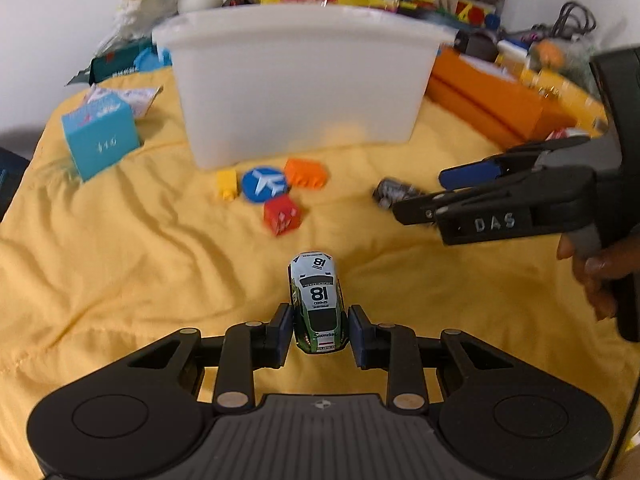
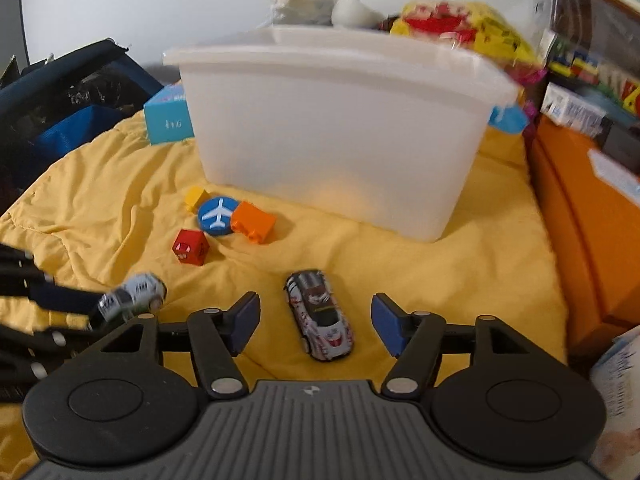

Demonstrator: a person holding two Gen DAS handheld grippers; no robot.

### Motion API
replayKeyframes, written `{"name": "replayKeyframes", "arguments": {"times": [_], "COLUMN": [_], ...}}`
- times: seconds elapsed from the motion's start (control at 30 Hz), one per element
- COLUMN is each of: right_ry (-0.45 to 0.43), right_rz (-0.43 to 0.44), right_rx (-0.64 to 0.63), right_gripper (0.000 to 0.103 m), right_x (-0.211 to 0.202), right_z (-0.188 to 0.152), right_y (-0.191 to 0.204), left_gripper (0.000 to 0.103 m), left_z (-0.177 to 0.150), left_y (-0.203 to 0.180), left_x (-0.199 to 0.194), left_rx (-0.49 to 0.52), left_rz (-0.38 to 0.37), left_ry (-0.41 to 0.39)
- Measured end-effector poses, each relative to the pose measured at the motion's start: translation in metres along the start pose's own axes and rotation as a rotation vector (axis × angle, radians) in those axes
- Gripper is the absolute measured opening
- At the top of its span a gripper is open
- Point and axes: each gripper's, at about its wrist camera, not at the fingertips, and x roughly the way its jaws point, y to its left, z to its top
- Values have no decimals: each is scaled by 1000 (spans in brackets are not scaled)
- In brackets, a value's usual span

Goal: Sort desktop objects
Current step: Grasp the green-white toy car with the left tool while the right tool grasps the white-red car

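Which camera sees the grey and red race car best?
The right wrist view: the grey and red car lies whole on the yellow cloth between the open right gripper. In the left wrist view it is blurred and partly hidden behind that gripper's fingers.

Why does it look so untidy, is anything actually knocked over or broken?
Nothing looks broken or spilled. The yellow cloth is rumpled, and the orange brick lies tipped beside the blue plane disc. The two toy cars sit upright on their wheels.
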Motion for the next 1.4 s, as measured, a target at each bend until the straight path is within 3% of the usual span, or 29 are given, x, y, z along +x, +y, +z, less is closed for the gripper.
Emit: {"name": "replayKeyframes", "arguments": {"times": [0.1, 0.13, 0.17, 0.3, 0.5, 0.63, 0.97, 1.2, 1.27, 1.4], "right_ry": [50, 58, 53, 53, 32, 9, 86, 75, 67, 44], "right_rz": [16, 12, 18, 30, 33, 34, 53, 50, 42, 46], "right_rx": [14, 16, 20, 9, 3, -23, 55, 61, 26, 5], "right_gripper": [48, 36, 34, 33, 33, 33, 33, 44, 33, 32], "right_x": [8, 9, 7, 1, -17, -34, -23, -11, -10, -23], "right_z": [-5, -7, -8, -9, -3, -4, -24, -21, -20, -12], "right_y": [-2, -3, -4, -5, -2, 5, 2, 5, 9, 10], "left_gripper": [35, 37, 37, 35, 34, 34, 34, 34, 34, 34], "left_z": [-3, -3, -4, -7, -3, 3, 4, 5, 6, 22], "left_y": [1, 0, -1, -8, -3, -6, -16, -13, -13, -14], "left_x": [2, 3, 2, 3, 0, -13, -13, -9, -10, -30], "left_rx": [-4, 0, 6, 64, 26, 53, 84, 70, 71, 103], "left_rz": [2, 2, 1, 20, -7, -4, -29, -36, -36, -2], "left_ry": [7, 13, 14, 15, 15, -29, -23, -19, -24, -110]}}
